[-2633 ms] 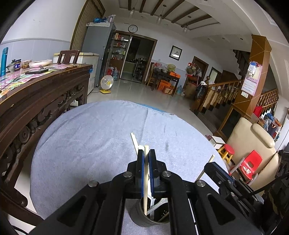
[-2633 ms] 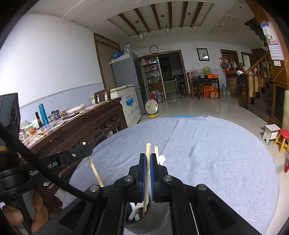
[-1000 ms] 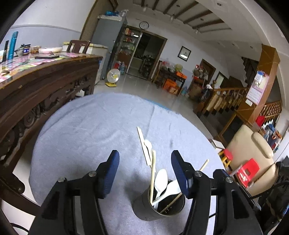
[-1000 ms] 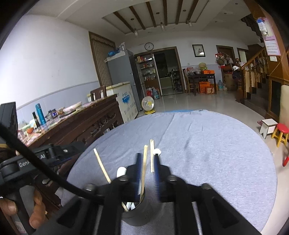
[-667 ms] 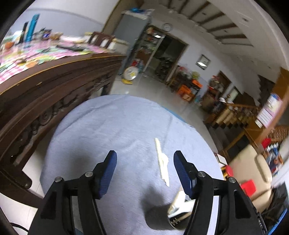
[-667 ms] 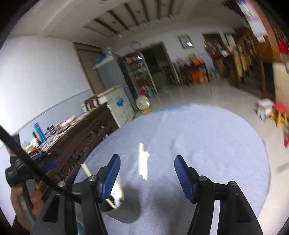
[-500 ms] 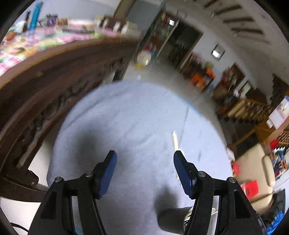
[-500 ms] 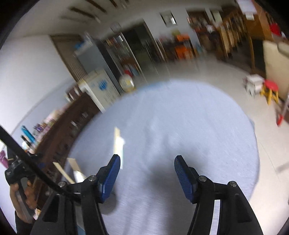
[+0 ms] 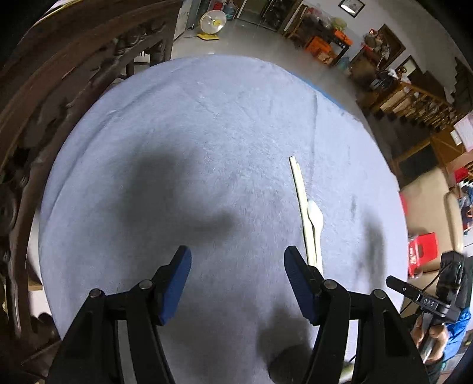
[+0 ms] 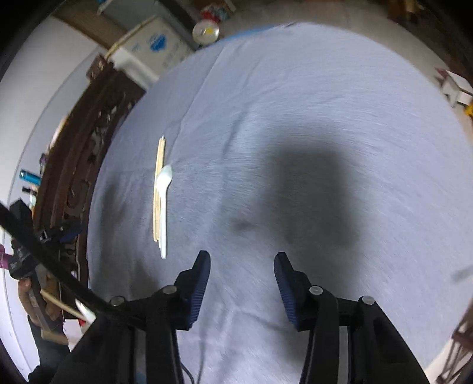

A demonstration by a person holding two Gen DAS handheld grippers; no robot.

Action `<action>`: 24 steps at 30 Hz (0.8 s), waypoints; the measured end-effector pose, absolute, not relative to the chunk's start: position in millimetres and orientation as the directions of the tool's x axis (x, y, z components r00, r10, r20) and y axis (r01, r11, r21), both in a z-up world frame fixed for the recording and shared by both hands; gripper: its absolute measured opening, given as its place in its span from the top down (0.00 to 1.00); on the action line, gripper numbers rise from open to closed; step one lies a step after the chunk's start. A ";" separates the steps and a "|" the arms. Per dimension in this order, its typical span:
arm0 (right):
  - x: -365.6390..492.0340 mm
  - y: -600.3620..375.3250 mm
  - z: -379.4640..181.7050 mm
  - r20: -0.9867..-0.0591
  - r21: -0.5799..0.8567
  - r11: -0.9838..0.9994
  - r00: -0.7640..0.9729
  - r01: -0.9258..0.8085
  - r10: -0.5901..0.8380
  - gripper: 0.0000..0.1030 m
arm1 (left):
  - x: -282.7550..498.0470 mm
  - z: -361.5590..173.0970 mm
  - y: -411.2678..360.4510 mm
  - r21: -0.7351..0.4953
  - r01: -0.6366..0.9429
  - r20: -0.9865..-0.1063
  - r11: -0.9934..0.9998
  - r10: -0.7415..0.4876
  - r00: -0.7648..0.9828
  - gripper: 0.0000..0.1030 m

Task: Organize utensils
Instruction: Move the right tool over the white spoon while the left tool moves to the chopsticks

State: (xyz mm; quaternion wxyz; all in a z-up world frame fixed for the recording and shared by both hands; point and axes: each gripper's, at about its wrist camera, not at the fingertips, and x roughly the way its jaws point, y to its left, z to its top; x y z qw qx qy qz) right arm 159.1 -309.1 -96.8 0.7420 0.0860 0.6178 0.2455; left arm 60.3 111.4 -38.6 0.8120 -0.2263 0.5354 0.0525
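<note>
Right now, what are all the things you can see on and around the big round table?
Tablecloth: one, pale grey-blue, covers the round table.
Chopsticks: a pale wooden pair, lying side by side on the cloth.
Spoon: one, white, lying right beside the chopsticks.
Cup: one, dark, at the left view's bottom edge; blurred.
Carved cabinet: one, dark brown, beside the table.
Fan: one, white and yellow, on the floor beyond.
Left gripper: black with blue pads, open, empty.
Right gripper: black with blue pads, jaws closing, nothing between them.
</note>
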 end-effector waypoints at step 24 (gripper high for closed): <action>230.0 -114.6 -125.4 -0.962 0.241 0.873 0.015 -0.425 0.273 0.58 | 119.9 -65.4 126.0 -0.276 -0.322 -0.926 0.906 -0.160 0.343 0.36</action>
